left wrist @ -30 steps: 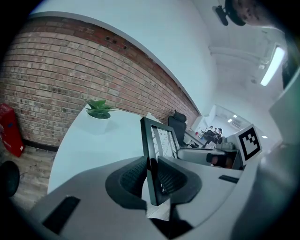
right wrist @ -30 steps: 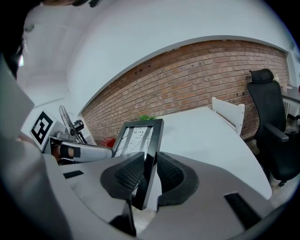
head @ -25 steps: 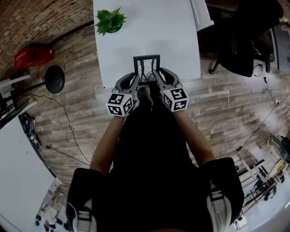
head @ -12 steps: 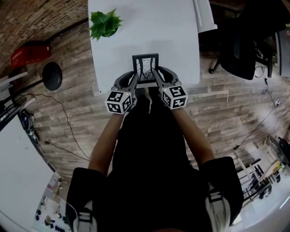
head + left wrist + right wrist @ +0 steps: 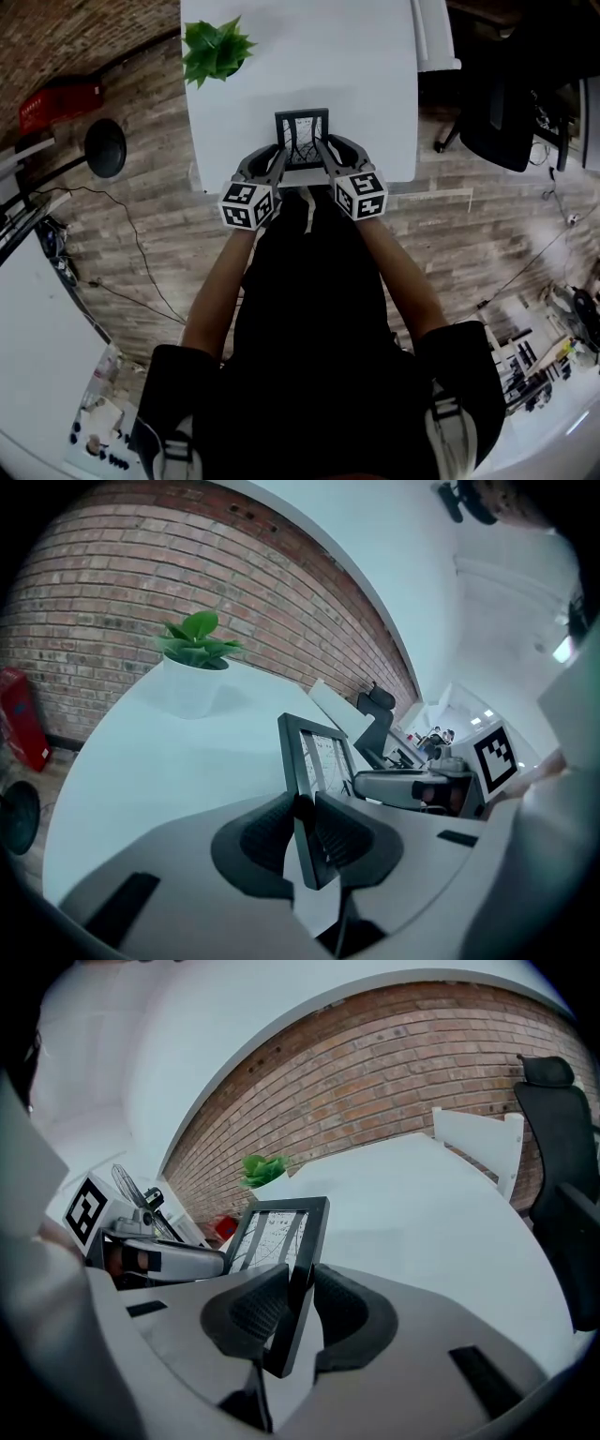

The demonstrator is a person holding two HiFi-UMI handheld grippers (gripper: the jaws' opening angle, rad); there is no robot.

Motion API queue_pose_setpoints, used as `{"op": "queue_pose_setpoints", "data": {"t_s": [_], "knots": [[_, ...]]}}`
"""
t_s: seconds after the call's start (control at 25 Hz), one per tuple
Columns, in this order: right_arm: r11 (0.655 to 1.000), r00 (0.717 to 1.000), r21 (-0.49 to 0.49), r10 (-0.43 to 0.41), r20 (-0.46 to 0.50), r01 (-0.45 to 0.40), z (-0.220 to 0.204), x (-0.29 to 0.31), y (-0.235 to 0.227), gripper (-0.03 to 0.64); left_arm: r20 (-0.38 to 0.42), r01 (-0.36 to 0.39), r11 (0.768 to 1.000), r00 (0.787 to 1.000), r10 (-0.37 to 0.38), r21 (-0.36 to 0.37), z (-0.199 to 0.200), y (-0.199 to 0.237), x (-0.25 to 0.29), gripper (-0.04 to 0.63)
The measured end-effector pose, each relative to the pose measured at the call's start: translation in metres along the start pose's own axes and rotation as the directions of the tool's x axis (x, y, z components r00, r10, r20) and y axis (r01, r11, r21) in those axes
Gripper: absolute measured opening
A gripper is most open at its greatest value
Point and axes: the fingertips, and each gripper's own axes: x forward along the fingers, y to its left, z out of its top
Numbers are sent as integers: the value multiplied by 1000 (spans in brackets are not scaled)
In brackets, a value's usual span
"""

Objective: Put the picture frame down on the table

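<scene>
Picture frame (image 5: 302, 139): black moulding; white sheet inside, crossed by thin dark branching lines. Surface (image 5: 300, 66): plain white. Left gripper (image 5: 279, 157) and right gripper (image 5: 324, 152): grey bodies, jaws lined with black ribbed pads (image 5: 253, 841). Marker cubes (image 5: 247, 204): white faces with black square patterns. Plant (image 5: 214, 47): bright green leaves; pot (image 5: 187, 691) white. Floor (image 5: 141, 244): grey-brown wood planks, staggered. Wall (image 5: 112, 583): red-brown brick, pale mortar lines. Office chair (image 5: 511, 103): black. Person's clothing (image 5: 309, 319): black. Low object (image 5: 56, 101) on the floor: red. Round base (image 5: 104, 147) near it: black.
</scene>
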Motion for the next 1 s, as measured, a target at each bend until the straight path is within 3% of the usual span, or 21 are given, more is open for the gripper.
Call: {"op": "queue_pose_setpoints", "data": {"t_s": [1.0], "knots": [[999, 995, 29, 28, -100, -25, -19, 42, -32, 86, -77, -29, 996, 997, 23, -79, -19, 29, 46, 84]]}}
